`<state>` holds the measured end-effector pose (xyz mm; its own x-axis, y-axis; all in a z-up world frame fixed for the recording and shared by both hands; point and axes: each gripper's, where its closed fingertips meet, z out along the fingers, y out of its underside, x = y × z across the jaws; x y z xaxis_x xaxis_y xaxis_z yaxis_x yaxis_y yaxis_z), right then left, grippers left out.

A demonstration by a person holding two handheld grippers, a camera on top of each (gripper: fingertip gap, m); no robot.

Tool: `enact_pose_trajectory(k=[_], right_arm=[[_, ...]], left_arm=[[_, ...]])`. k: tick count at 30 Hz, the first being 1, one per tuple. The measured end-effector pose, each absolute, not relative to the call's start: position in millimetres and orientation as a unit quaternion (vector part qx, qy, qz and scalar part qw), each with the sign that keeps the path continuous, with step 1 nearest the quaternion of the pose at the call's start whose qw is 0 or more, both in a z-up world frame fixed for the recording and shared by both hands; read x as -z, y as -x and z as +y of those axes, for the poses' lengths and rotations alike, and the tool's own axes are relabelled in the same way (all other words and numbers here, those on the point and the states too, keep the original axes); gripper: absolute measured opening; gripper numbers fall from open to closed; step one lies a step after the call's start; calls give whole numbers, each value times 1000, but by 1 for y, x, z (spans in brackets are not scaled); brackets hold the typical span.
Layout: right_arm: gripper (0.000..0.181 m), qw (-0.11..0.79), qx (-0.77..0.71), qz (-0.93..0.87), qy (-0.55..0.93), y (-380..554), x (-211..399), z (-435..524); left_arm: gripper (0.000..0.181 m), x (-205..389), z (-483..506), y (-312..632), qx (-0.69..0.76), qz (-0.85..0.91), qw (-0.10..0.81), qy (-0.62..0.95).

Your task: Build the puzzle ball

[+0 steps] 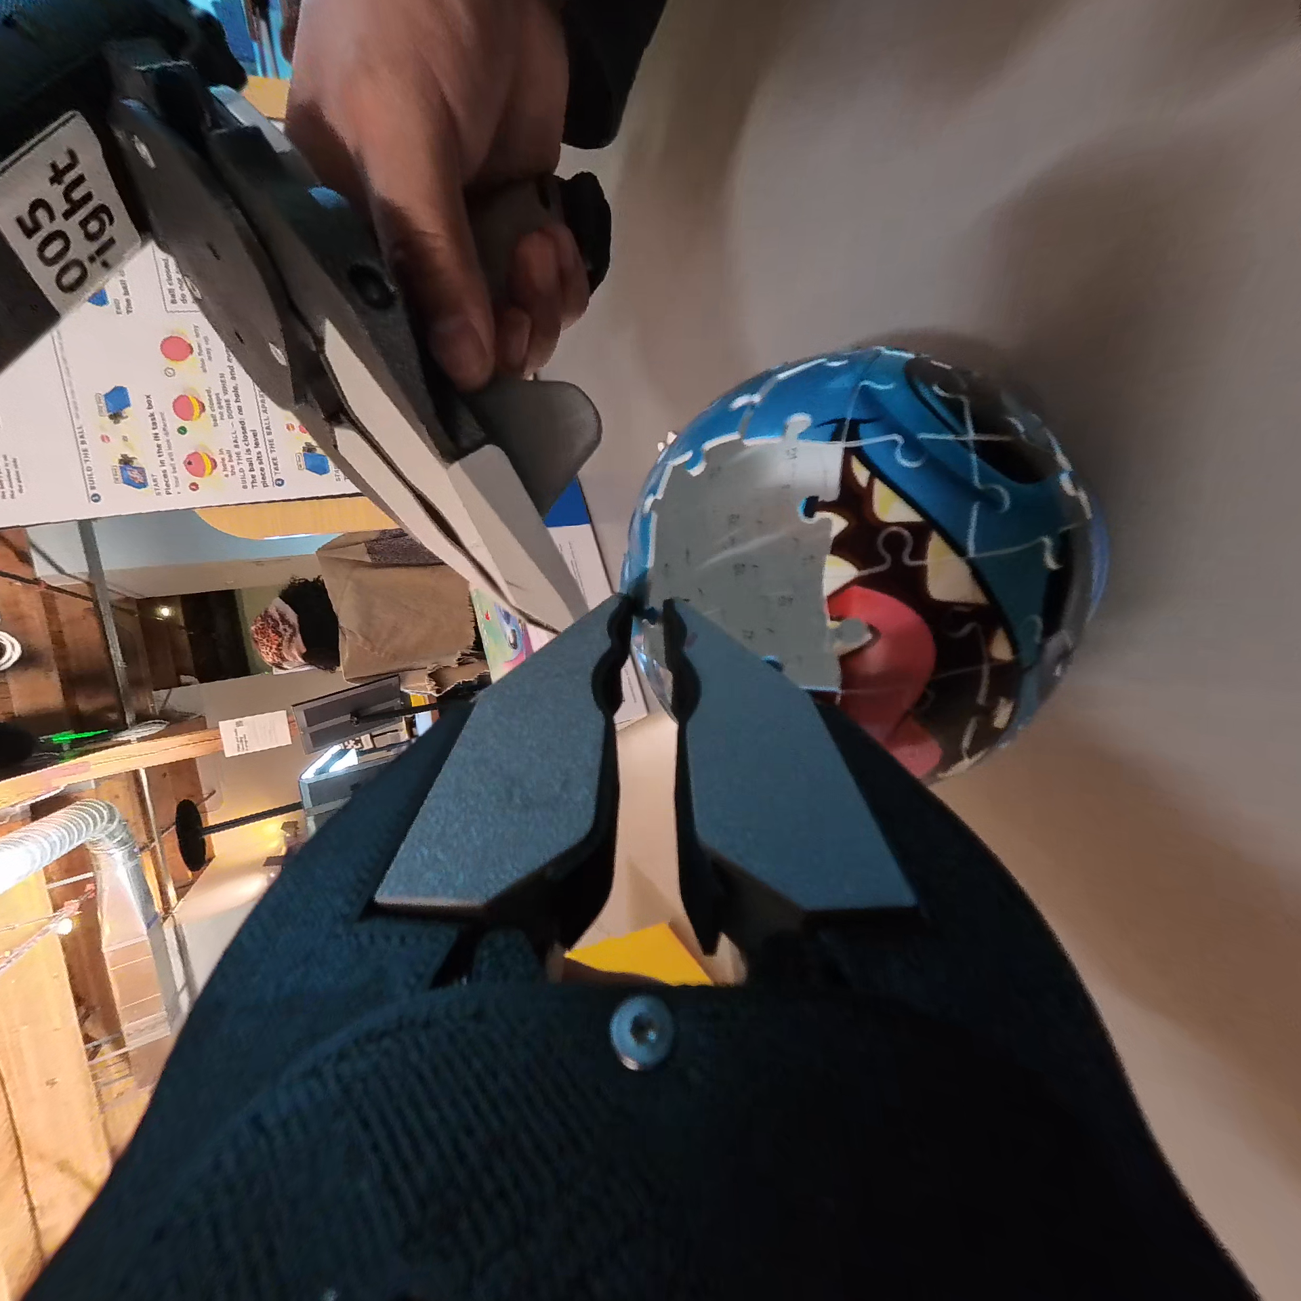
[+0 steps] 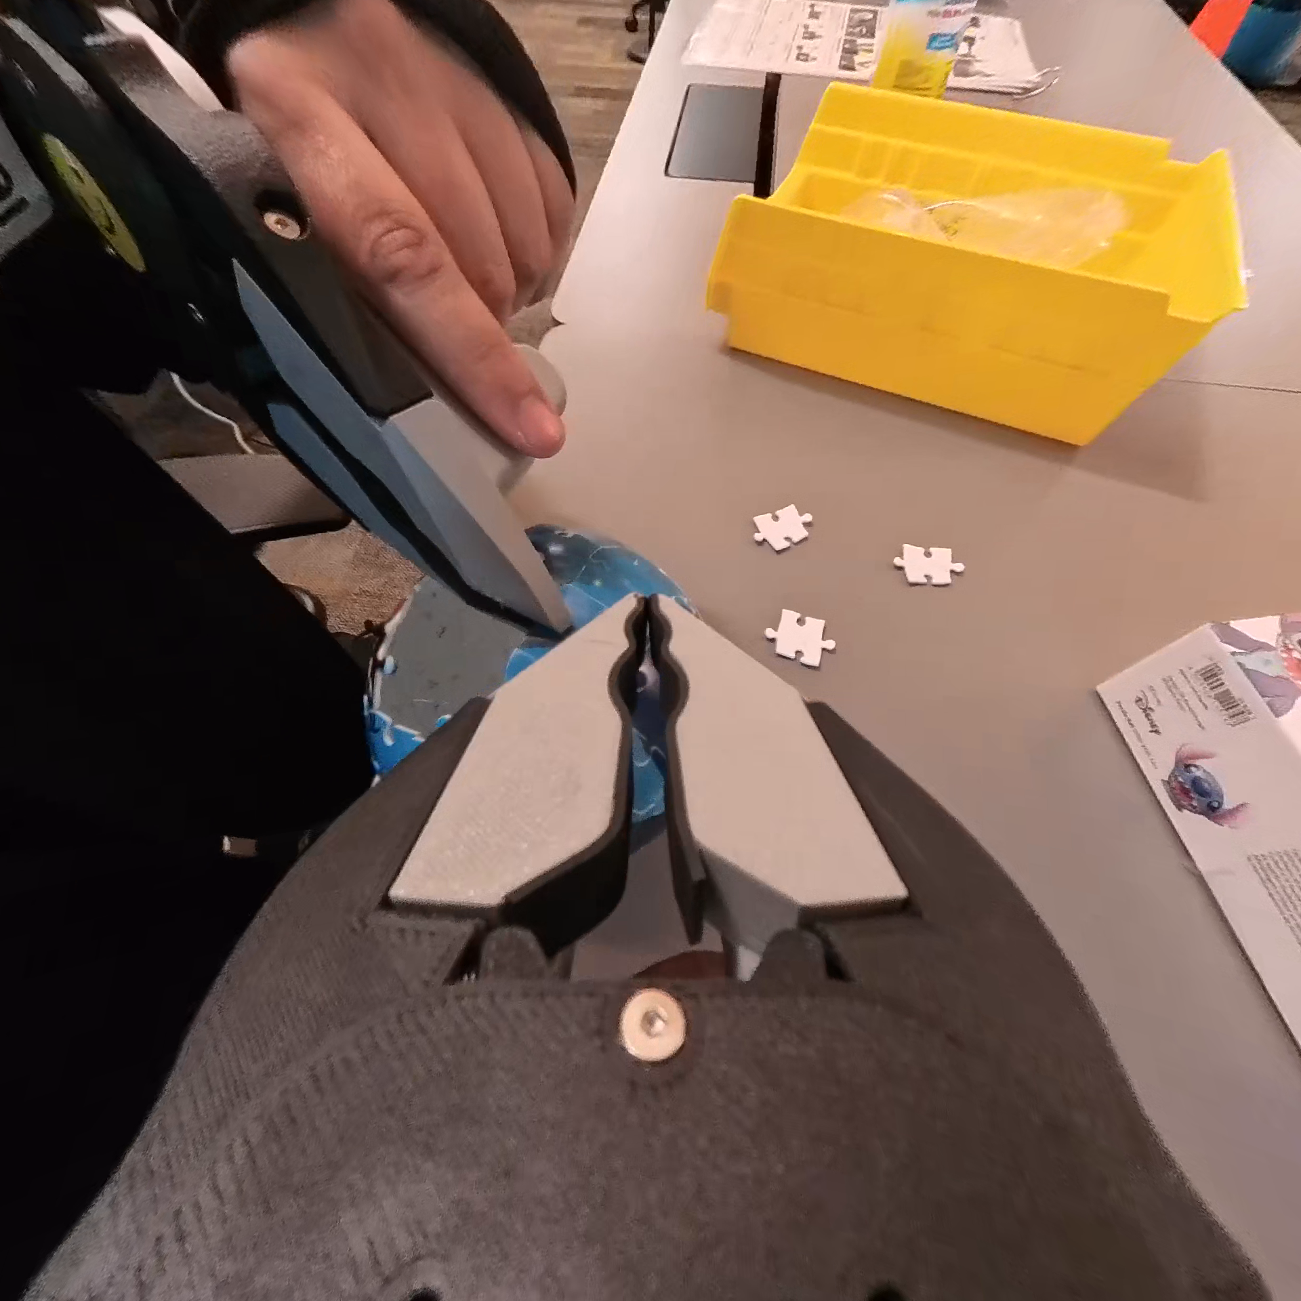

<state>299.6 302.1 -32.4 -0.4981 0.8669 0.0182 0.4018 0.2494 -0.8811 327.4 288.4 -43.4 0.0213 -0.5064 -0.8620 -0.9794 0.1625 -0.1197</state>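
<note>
The puzzle ball is blue, with a toothy mouth and a red tongue. A gap in its shell shows the grey inside. My left gripper is shut on the rim of that gap. My right gripper comes in from the upper left, shut, with its tips at the same rim. In the right wrist view the right gripper is shut just above the ball, and I see nothing between its tips. The left gripper touches the ball beside it. Three white puzzle pieces lie on the table.
A yellow bin holding clear plastic stands at the back right of the grey table. The puzzle box lies at the right edge. Papers lie at the far end. The table's left edge runs close to the ball. The tips of both grippers are at nearly the same place.
</note>
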Motion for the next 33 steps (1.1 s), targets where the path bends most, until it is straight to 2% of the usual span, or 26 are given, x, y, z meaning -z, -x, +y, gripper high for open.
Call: enact_pose_trajectory(k=[9, 13, 27, 33], right_arm=[[0, 271, -437, -746, 422, -298, 30, 303], [0, 237, -435, -763, 416, -303, 41, 297], [0, 298, -427, -738, 429, -301, 29, 318], [2, 303, -419, -741, 428, -302, 34, 320]], left_arm=[[7, 43, 290, -328, -283, 640, 417, 581], [7, 44, 289, -328, -284, 638, 414, 583], [6, 43, 292, -328, -289, 636, 420, 579], [19, 37, 290, -327, -284, 613, 434, 596]])
